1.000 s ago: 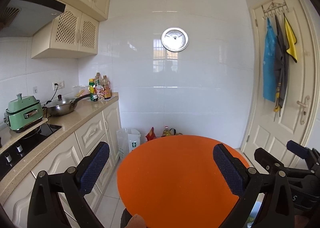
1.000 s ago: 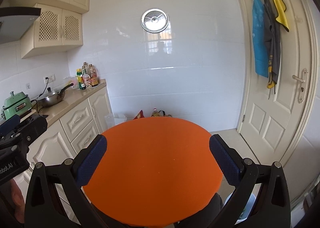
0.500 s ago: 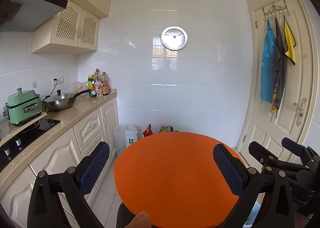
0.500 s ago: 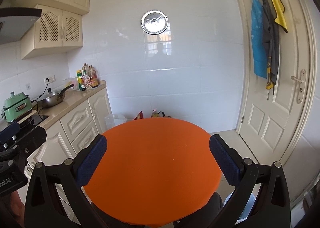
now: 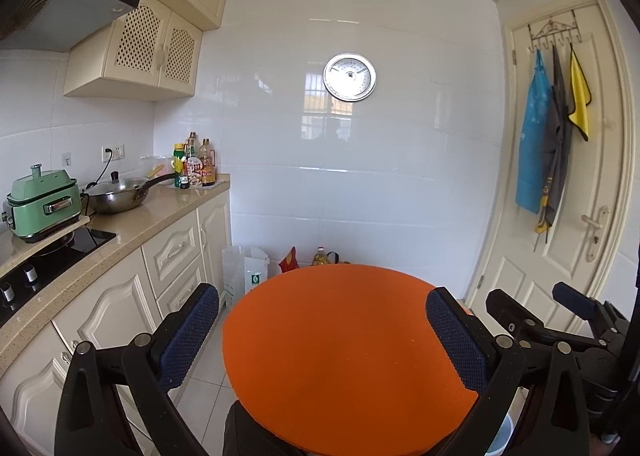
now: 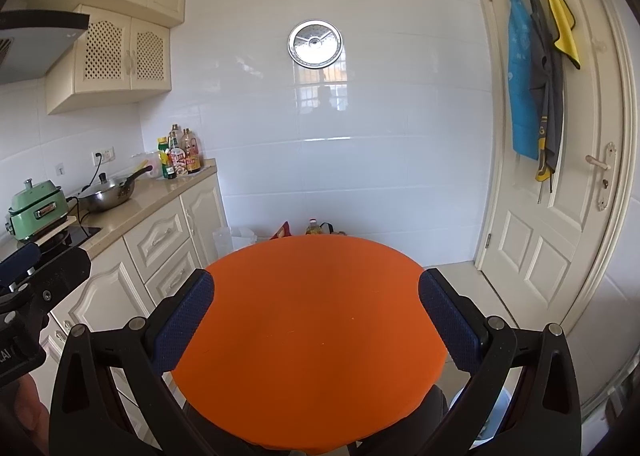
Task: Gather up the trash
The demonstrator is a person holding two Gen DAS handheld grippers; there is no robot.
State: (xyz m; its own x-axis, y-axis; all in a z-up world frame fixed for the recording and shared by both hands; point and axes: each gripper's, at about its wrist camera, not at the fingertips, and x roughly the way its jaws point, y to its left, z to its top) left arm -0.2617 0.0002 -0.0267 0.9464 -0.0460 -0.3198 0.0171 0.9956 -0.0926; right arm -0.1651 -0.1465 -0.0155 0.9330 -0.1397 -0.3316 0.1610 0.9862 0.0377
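Left gripper (image 5: 322,330): black frame, two blue textured pads spread wide, nothing between them. Right gripper (image 6: 316,318): same build, also spread wide and empty; its tips show at the right edge of the left wrist view, so the two sit side by side. Both hang above a round orange table top (image 5: 340,348), bare surface, no trash on it. Can't identify any trash item for certain in either view. Near right, low beside the table, a pale blue bucket-like container (image 6: 494,416) is mostly hidden; contents can't be told. Far floor along the white tiled wall: one white paper bag (image 5: 246,270) standing upright, contents not visible, one red packet (image 5: 290,260), one yellow oil bottle (image 5: 320,257). Left: beige stone countertop (image 5: 160,208) over cream cabinets, carrying one green lidded electric cooker (image 5: 42,202), one steel wok with a glass lid (image 5: 118,196), and a far-end cluster of at least four sauce bottles (image 5: 196,166). One round metal disc (image 5: 350,77) hangs on the far wall. Right: cream panelled door (image 6: 560,184) with a hook rack holding three cloths, blue, grey, yellow.
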